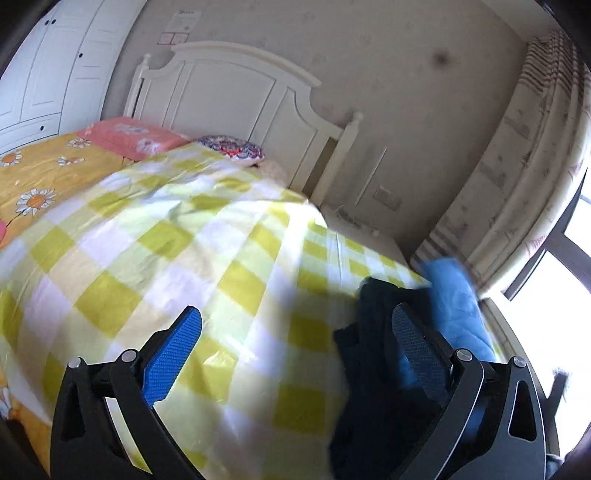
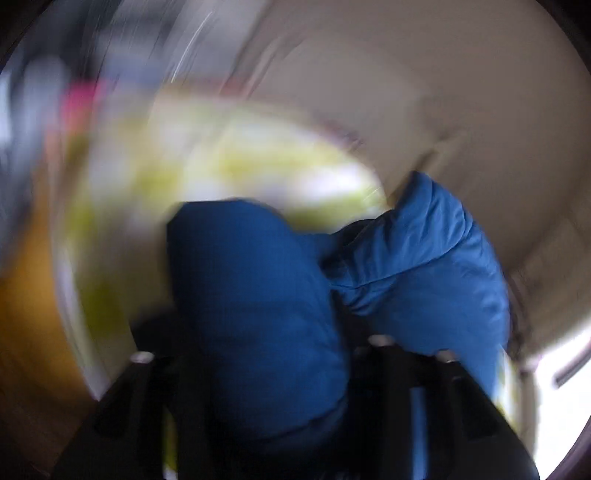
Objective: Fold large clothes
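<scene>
Left gripper agape above checked bedspread; right gripper blurred, grip on blue jacket unclear; wall notice unreadable

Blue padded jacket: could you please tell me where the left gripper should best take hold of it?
Probably its near edge, where the dark lining meets the blue shell of the jacket: the panels look puffy, the edge thinner. The open left gripper can come in from over the checked quilt.
</scene>
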Demonstrator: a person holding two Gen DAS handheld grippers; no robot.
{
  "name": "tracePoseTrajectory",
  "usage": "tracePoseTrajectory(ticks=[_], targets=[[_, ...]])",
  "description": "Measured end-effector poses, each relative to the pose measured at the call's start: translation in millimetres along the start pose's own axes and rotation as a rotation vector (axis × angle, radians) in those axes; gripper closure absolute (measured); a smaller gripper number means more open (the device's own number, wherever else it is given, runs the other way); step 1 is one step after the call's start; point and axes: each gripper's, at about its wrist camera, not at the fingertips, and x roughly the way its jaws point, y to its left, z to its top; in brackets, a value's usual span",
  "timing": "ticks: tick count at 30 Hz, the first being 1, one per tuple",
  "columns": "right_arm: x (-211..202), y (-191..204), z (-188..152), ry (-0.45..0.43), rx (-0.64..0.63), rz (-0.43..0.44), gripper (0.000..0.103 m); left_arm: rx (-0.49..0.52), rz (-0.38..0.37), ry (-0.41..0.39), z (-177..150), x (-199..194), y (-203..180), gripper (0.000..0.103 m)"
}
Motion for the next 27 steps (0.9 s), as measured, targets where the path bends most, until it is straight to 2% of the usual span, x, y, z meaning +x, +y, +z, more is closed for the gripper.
tracePoseTrajectory(ticks=[1,2,4,7,11,13,16,18,21,22,23,24,26,27], targets=[[4.9,20.5,-1.1,-0.011,-0.092,-0.089,0.055,0.017,-0.008,0.015,-0.9,2.3,-0.4,0.004],[4.6,24.6,-1.2,-0.014,-0.103,-0.103,0.055,0.039,-0.019,0.027,-0.9,4.5,-2.4,0.004],[2.1,13.1,-4.7,-0.025,-0.060,-0.065,0.054,0.094,-0.043,0.042,-0.5,7.0,-9.9,0.004],[-3.3,19.3,-8.0,-0.051,-0.076,-0.085,0.052,0.153,-0.122,0.056,10.4,18.5,-40.6,0.004],[-8.6,36.4,-12.6,-0.062,-0.110,-0.130,0.052,0.340,-0.305,0.145,35.4,49.1,-124.7,0.004],[-10.7,40.4,-13.7,-0.071,-0.105,-0.130,0.051,0.430,-0.349,0.203,45.3,76.0,-166.4,0.004],[-15.3,42.4,-17.0,-0.087,-0.099,-0.138,0.050,0.438,-0.324,0.270,57.2,120.6,-199.0,0.004],[-19.2,42.2,-20.1,-0.103,-0.092,-0.126,0.048,0.526,-0.282,0.313,49.2,154.9,-218.2,0.004],[-31.9,39.6,-27.5,-0.131,-0.092,-0.070,0.039,0.585,-0.155,0.435,14.4,210.2,-212.9,0.004],[-39.5,36.9,-30.4,-0.141,-0.096,-0.029,0.038,0.575,-0.162,0.476,-4.5,231.4,-198.6,0.004],[-47.0,35.4,-33.7,-0.146,-0.101,0.009,0.037,0.493,-0.250,0.458,-9.7,238.2,-177.3,0.004],[-58.6,29.7,-37.8,-0.154,-0.100,0.099,0.036,0.393,-0.292,0.457,-7.0,242.3,-155.1,0.004],[-79.2,12.7,-46.5,-0.192,-0.050,0.217,0.036,0.303,-0.258,0.435,-4.0,241.4,-130.7,0.004],[-92.3,-4.4,-52.4,-0.227,0.011,0.289,0.037,0.300,-0.240,0.421,-5.5,239.2,-124.9,0.004]])
